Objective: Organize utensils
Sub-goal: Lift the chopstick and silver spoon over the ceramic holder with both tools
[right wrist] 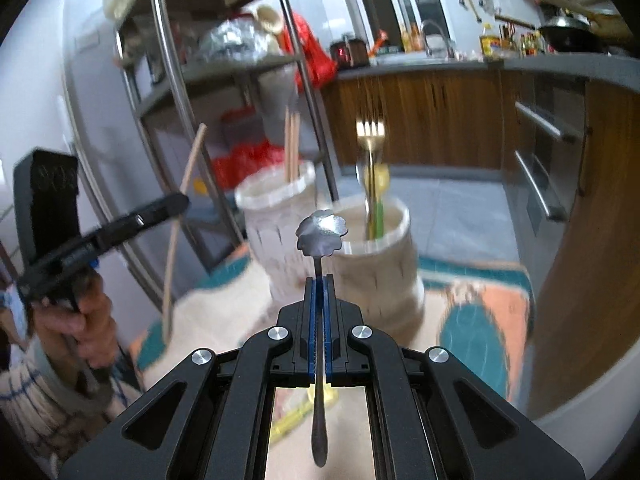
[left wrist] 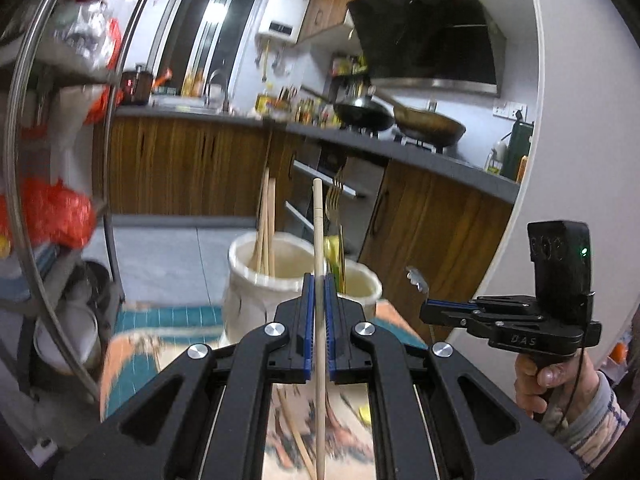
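My left gripper (left wrist: pixel 319 280) is shut on a wooden chopstick (left wrist: pixel 318 236), held upright just short of two white holders. The left holder (left wrist: pixel 244 296) has several chopsticks (left wrist: pixel 265 224); the right holder (left wrist: pixel 362 286) has a gold fork (left wrist: pixel 336 200). My right gripper (right wrist: pixel 319 280) is shut on the handle of a silver flower-shaped spoon (right wrist: pixel 322 232), in front of the fork holder (right wrist: pixel 380 276). The chopstick holder (right wrist: pixel 276 216) stands to its left. The right gripper shows in the left wrist view (left wrist: pixel 430 308), the left gripper in the right wrist view (right wrist: pixel 176 202) with its chopstick (right wrist: pixel 180 216).
A patterned teal and orange mat (right wrist: pixel 480 320) lies under the holders, with loose utensils (left wrist: pixel 296 440) on it near me. A metal shelf rack (right wrist: pixel 180 80) stands to the left. Wooden kitchen cabinets (left wrist: pixel 192 164) and a stove with pans (left wrist: pixel 400 120) lie behind.
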`<action>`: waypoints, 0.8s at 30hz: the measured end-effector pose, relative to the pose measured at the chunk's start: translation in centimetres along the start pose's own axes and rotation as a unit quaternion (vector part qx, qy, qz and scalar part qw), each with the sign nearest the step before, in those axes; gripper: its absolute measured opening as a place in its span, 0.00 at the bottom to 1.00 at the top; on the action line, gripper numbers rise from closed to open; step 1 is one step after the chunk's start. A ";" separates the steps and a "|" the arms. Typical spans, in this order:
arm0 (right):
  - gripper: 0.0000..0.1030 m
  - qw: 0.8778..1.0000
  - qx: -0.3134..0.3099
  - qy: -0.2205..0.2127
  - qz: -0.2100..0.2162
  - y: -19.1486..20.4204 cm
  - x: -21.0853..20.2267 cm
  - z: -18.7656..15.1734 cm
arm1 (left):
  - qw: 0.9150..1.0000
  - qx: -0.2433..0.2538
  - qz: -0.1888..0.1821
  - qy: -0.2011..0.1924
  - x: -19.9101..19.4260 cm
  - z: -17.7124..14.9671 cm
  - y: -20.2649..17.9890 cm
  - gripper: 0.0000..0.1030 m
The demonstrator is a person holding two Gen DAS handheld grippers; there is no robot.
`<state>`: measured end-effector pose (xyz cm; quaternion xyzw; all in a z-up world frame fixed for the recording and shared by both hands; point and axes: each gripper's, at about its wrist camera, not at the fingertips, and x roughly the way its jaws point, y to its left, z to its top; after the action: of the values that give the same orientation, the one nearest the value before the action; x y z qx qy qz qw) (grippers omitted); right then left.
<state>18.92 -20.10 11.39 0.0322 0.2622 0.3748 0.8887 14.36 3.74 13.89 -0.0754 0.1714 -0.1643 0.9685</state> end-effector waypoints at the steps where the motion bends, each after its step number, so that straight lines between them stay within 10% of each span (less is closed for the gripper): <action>1: 0.04 1.000 -0.002 -0.008 0.001 0.0 0.0 0.4 | 1.000 0.004 0.001 -0.006 0.1 0.3 -0.1 0.04; 24: 0.04 0.990 0.009 -0.138 0.028 -2.7 0.0 6.7 | 0.991 -0.041 -0.010 -0.124 3.8 6.1 2.6 0.04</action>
<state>23.96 -21.11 16.42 0.0988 0.1393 0.3887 0.9054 20.64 5.40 17.89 -0.1367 0.0562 -0.1562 0.9766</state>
